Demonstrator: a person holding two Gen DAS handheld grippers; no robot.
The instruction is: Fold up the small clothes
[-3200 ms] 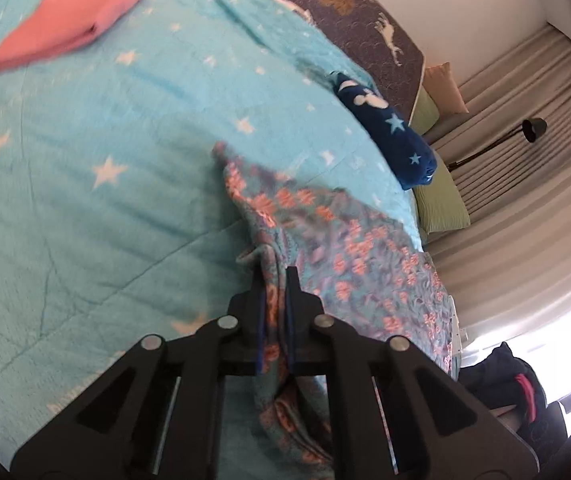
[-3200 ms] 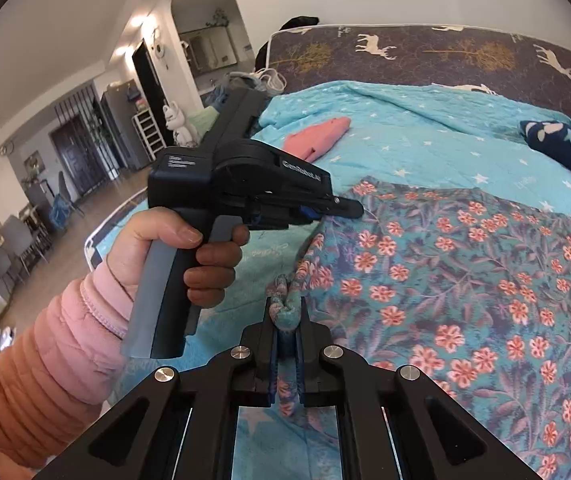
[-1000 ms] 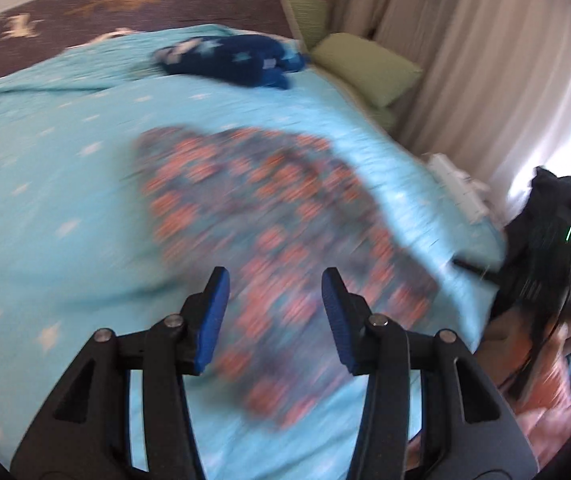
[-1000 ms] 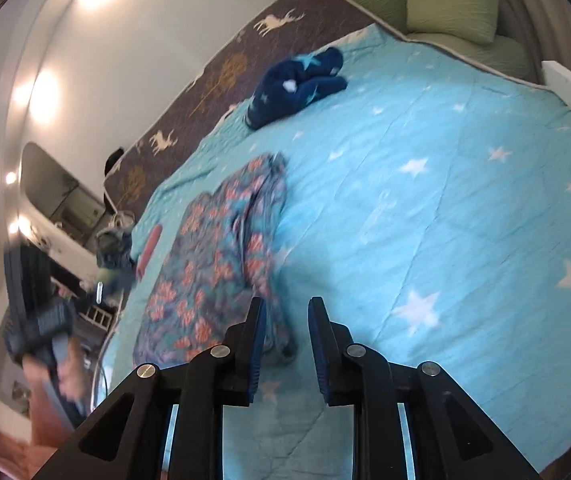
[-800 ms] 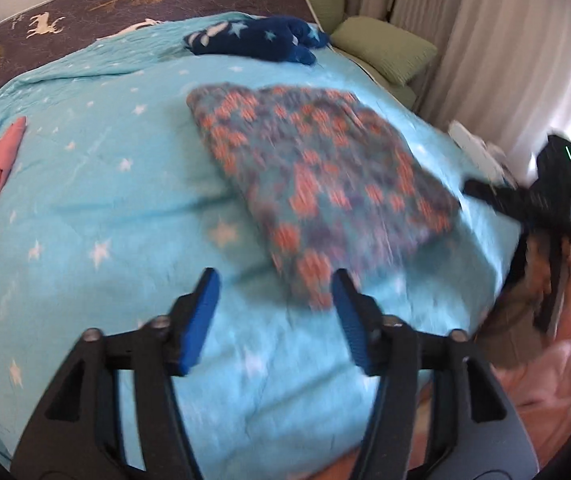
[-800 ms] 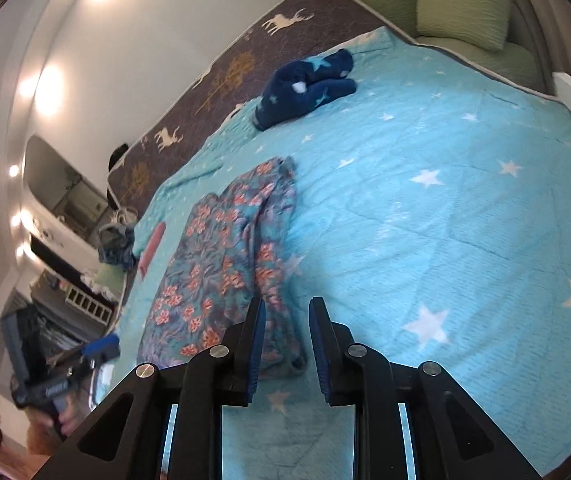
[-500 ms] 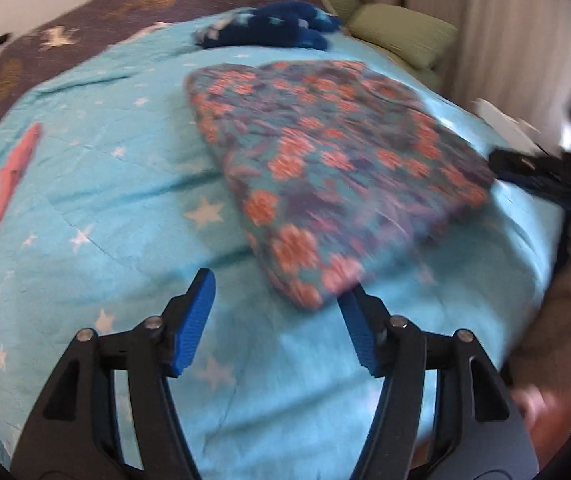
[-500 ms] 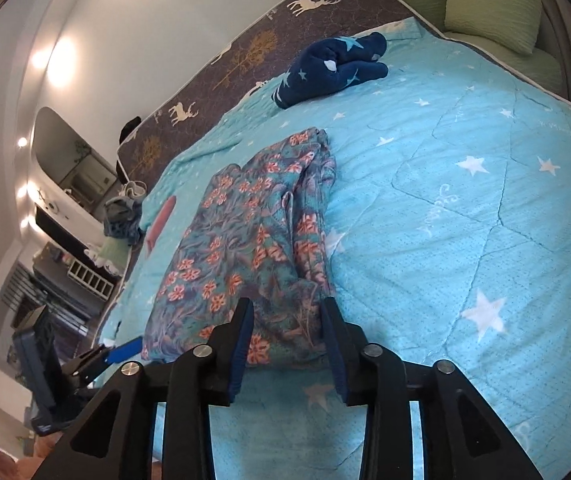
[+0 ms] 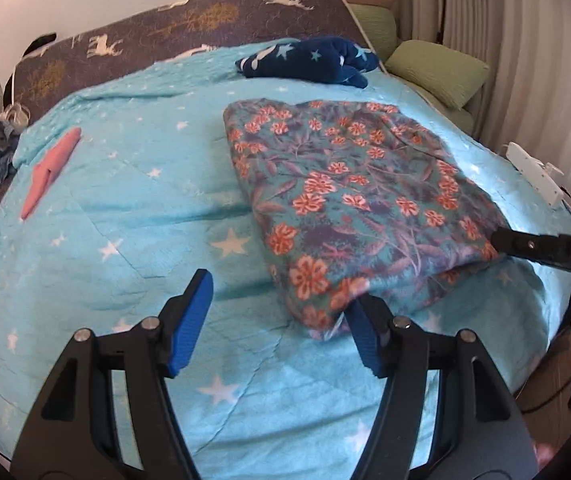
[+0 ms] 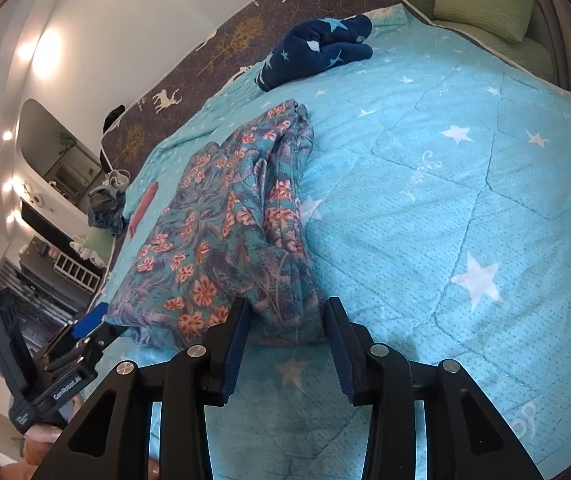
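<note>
Two grippers sit at the near edge of the floral garment (image 9: 349, 196), one at each near corner, and neither grips anything. The left gripper (image 9: 281, 320) has its jaws spread wide, the right-hand finger just touching or nearly touching the garment's near left corner. The right gripper (image 10: 287, 344) has its jaws parted around the bunched near right corner without pinching it. Both point low and forward over the blue star quilt (image 9: 133, 208), angled toward the fold.

That garment lies folded over on the quilt, a thick soft stack with loose layered edges on the right side. It looks light and limp, likely to sag and slide apart if lifted by one layer, so I would pinch through all layers at each near corner.

Further off lie a folded pink cloth (image 9: 47, 168) to the left and a navy star garment (image 9: 309, 62) near the headboard (image 9: 189, 20), with green pillows (image 9: 437, 72) beyond.
</note>
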